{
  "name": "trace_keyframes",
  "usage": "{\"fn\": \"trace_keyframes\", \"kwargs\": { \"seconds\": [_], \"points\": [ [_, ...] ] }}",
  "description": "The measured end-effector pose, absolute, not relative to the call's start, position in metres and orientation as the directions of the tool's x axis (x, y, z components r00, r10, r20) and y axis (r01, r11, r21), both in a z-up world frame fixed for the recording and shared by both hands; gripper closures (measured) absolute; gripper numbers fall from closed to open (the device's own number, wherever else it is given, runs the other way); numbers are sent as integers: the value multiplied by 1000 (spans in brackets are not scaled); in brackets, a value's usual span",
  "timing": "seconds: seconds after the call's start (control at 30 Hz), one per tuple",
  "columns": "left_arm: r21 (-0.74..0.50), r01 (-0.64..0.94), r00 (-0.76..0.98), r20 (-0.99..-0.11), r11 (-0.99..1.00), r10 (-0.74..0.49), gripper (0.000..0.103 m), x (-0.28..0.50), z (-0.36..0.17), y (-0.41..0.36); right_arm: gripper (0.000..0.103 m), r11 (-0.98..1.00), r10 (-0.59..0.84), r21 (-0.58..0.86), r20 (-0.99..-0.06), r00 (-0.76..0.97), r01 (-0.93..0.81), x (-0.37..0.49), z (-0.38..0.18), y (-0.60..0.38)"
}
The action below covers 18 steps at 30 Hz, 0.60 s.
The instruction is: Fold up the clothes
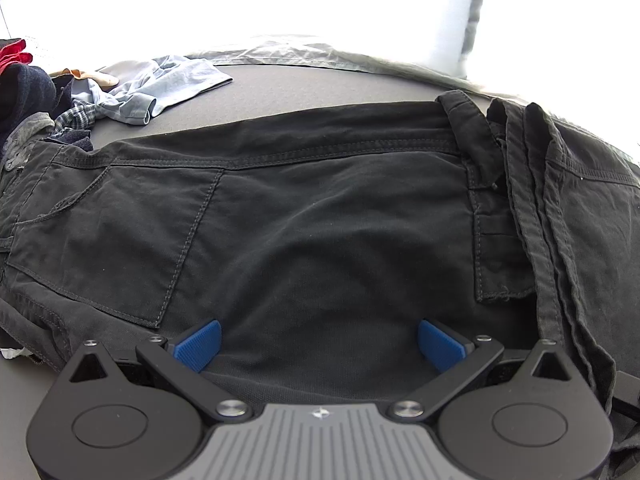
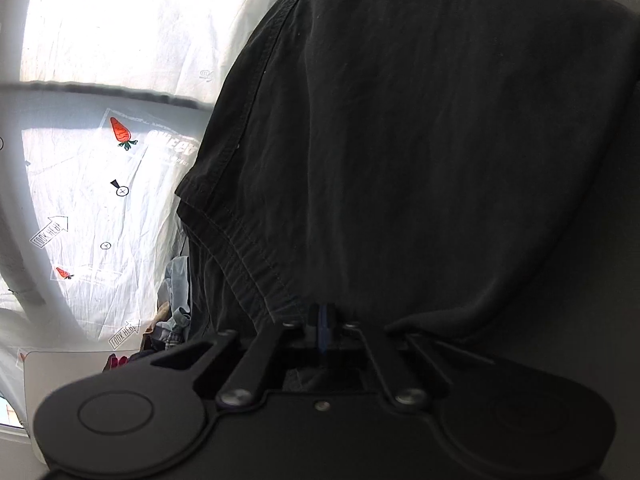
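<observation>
A pair of black trousers (image 1: 304, 208) lies spread across the grey table (image 1: 304, 84), seat and back pocket (image 1: 116, 240) up, with the leg hems folded over at the right. My left gripper (image 1: 319, 344) is open, its blue pads (image 1: 200, 344) just above the trousers' near edge, holding nothing. My right gripper (image 2: 323, 320) is shut on the black trouser fabric (image 2: 420, 140), which fills most of the right wrist view and hangs lifted in front of the camera; a hemmed edge (image 2: 248, 256) shows at the left.
A pile of other clothes sits at the table's far left: a light blue garment (image 1: 160, 88), a plaid item (image 1: 76, 116), dark and red pieces (image 1: 16, 68). A white sheet with carrot prints (image 2: 100, 152) lies behind the table. A pale pillow (image 1: 440, 20) is at the back right.
</observation>
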<state>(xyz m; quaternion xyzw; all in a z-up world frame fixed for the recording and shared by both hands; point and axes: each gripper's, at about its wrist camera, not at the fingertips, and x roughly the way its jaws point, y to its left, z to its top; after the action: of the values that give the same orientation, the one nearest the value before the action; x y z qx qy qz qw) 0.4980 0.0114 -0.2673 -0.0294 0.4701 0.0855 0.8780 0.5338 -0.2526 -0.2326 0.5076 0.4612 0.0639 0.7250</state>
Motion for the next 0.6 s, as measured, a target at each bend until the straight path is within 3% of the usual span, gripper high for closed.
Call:
{"fn": "trace_keyframes", "kwargs": {
  "seconds": [0.17,0.27,0.33,0.4,0.47,0.6],
  "points": [
    [29,-177,536,-835,984,121,0,499,-267,11,103,377,609,821,-568,554,428,516,-247,-286],
    [29,-175,534,-837,984,119,0,500,-267,12,95,292,606,857,-509,611,425,514,-235,-307],
    [29,-175,534,-837,984,119,0,500,-267,12,85,345,543,861,-508,669,374,513,-211,-328],
    [29,-176,535,-836,984,120,0,500,-267,11,63,440,449,829,-535,715,344,503,-192,-356],
    [30,-177,535,-836,984,121,0,500,-267,11,55,546,348,765,-578,738,341,492,-180,-385],
    [31,-177,531,-839,984,122,0,501,-266,10,51,670,225,627,-682,696,398,500,-190,-418]
  ]
}}
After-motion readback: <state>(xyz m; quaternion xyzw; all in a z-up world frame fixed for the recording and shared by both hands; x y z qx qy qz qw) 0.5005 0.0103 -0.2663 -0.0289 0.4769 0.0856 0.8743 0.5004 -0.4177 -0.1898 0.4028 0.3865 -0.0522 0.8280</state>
